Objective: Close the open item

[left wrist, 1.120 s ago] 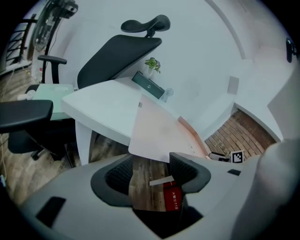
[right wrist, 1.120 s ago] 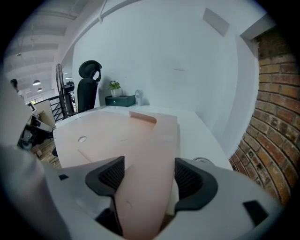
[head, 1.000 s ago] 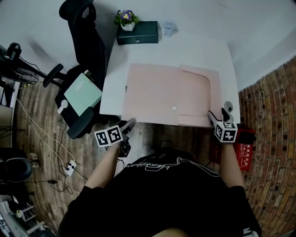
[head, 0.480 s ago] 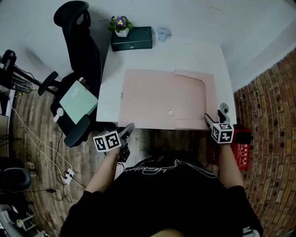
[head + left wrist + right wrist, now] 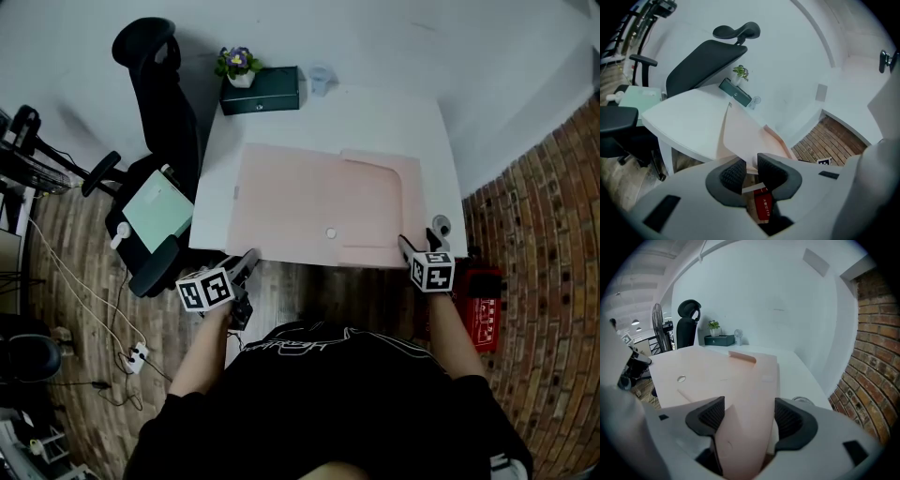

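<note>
The white table (image 5: 319,117) carried a large pink folder (image 5: 291,197), spread flat and open across it, its right-hand flap (image 5: 375,211) unfolded. The closing looked barely begun, as nothing was folded over yet. The left gripper (image 5: 249,259) was at the folder's near left corner. Its jaws had just been closing and looked pinched on that corner. The right gripper (image 5: 405,246) sat at the near right edge, jaws wide apart, the pink sheet between them but apparently unsqueezed. The cover had yet to be swung over towards the small round button (image 5: 330,232).
</note>
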`<state>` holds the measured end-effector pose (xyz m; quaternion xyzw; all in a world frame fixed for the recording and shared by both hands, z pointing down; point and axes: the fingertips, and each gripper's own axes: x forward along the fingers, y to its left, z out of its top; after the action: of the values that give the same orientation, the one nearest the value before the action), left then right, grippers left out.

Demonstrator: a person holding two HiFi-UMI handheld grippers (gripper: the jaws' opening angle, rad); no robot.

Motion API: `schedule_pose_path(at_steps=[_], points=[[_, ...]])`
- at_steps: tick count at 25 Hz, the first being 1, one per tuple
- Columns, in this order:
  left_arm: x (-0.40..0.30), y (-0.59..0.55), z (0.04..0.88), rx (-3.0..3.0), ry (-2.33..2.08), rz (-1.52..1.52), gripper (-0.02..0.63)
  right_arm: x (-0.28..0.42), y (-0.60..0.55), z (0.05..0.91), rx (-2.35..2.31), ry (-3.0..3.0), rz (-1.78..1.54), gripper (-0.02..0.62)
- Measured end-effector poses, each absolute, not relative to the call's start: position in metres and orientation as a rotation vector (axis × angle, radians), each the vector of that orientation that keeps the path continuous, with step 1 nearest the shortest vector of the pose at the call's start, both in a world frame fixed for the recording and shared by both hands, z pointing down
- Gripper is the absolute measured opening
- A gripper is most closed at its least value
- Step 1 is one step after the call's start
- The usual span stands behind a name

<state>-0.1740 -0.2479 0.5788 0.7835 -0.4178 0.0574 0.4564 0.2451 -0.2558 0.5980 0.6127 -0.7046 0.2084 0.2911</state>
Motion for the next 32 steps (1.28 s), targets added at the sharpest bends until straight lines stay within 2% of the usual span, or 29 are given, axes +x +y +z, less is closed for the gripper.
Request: schedule_pose_path(at_steps=[9, 17, 19, 22, 29, 32], points=[[-0.151, -0.245, 0.522, 1.993, -1.105, 0.062, 0.058, 0.243, -0.258, 0.598, 1.629, -1.869, 0.609, 0.331], [-0.114, -0.237, 0.469, 2.091, -1.156, 0.076, 0.049, 0.240, -0.257, 0.591, 1.578, -1.952, 0.707, 0.339], [-0.102, -0.235, 0.460, 2.114, -1.179, 0.115, 0.049, 0.242, -0.255, 0.582, 1.573, -1.976, 0.700, 0.314], [-0.084, -0.229, 0.448, 2.154, -1.182, 0.151, 0.049, 0.245, -0.252, 0.563, 1.586, -2.052, 0.702, 0.311], [-0.046, -0.224, 0.430, 2.236, -1.206, 0.250, 0.049, 0.250, -0.234, 0.512, 1.560, -2.272, 0.698, 0.178], [-0.031, -0.221, 0.425, 2.275, -1.214, 0.297, 0.049, 0.252, -0.221, 0.498, 1.531, -2.338, 0.709, 0.100]])
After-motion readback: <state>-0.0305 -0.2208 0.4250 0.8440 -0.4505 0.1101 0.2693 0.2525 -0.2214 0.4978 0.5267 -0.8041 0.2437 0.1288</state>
